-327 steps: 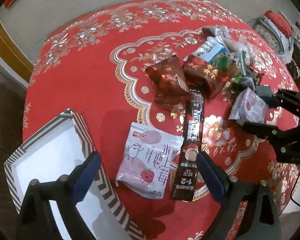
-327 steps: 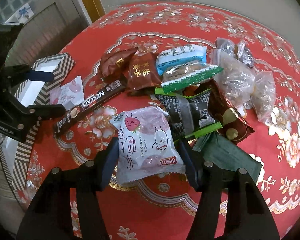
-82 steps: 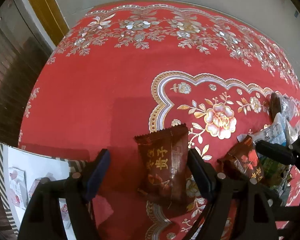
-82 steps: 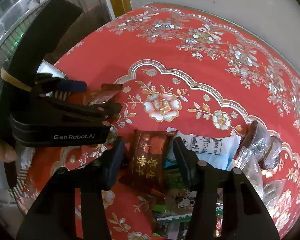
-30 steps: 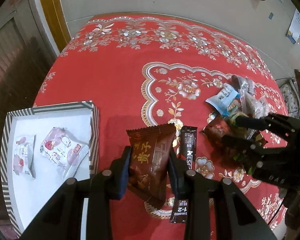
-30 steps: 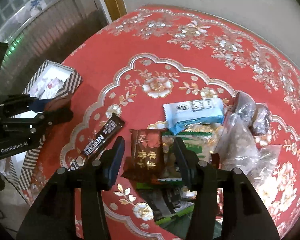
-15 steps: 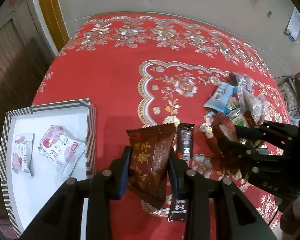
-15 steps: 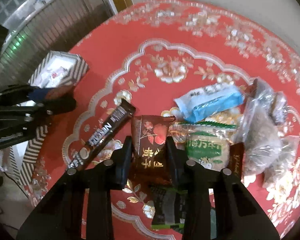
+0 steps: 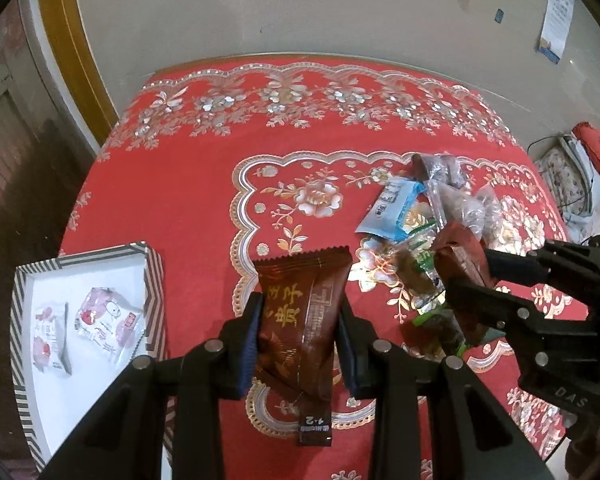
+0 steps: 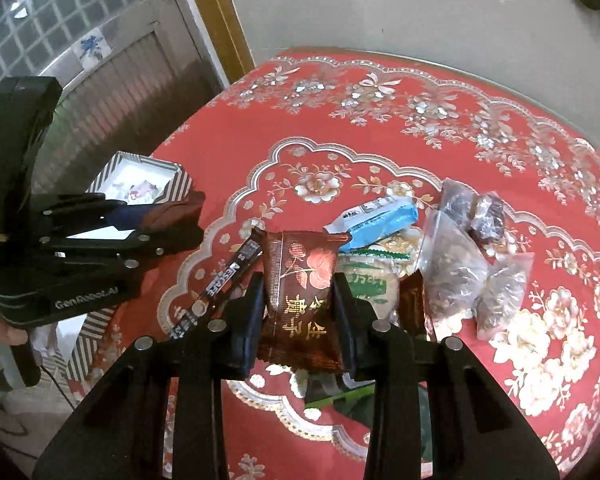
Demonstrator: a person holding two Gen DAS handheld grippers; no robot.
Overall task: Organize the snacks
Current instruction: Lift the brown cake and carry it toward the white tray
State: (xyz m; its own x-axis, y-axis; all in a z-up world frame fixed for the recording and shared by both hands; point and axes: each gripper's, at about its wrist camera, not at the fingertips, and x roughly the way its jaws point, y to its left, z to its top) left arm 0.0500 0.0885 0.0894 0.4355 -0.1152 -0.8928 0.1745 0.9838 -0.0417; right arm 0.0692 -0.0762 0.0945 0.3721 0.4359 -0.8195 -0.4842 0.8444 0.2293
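In the left wrist view my left gripper [image 9: 300,320] is shut on a dark brown snack packet [image 9: 300,300] with gold characters, held above the red tablecloth. My right gripper [image 10: 300,312] is shut on a matching brown packet [image 10: 300,280] with a red flower, lifted just over the snack pile. From the left wrist view, the right gripper [image 9: 472,276] stands at the right with its packet [image 9: 460,248]. A striped-rim white tray [image 9: 154,280] at the left holds two pink strawberry packets [image 9: 108,320]. A Nescafe stick [image 10: 228,276] lies on the cloth.
The pile on the right holds a blue packet [image 10: 380,216], a green-edged packet [image 10: 366,280] and clear bags of nuts [image 10: 452,268]. The round table [image 9: 180,184] drops off at the left toward a dark floor. A padded chair [image 9: 580,176] stands beyond the right edge.
My right gripper's jaws closed on the brown flower packet and raised it off the pile. My left gripper rose a little with its packet still held.
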